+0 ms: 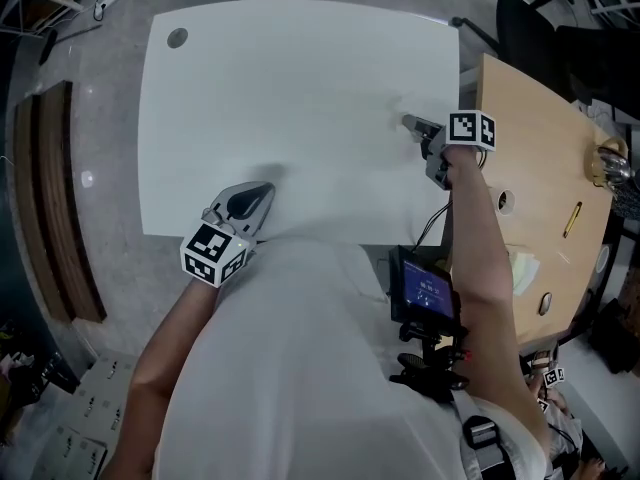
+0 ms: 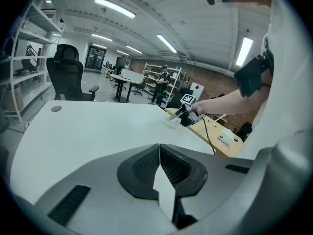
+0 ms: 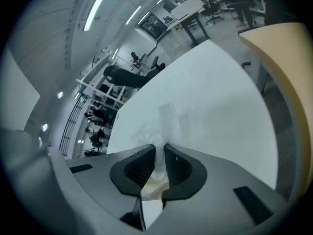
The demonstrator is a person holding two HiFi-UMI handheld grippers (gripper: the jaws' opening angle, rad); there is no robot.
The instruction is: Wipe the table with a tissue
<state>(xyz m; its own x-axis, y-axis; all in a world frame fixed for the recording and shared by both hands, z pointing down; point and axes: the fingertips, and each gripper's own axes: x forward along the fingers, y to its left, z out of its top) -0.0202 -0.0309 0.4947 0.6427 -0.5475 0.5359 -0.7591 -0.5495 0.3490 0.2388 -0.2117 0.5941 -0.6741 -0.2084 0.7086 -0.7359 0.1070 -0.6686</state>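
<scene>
Tissue pinched in the right gripper over the far right part of the table
The right gripper (image 3: 160, 158) was clamped narrow on a bunched tissue (image 3: 159, 151), whose loose end fanned out ahead over the white table (image 1: 280, 98) near its right edge; I could not tell whether it touched the top. The left gripper (image 1: 262, 190) sat closed and empty at the near edge. Only a thin wad lay between the pads, so a hard drag might have torn it or pulled it free, and too steep a tilt might have scraped bare jaw tips on the top. A wide sweep might have knocked the wooden desk (image 1: 540, 158) just beside
</scene>
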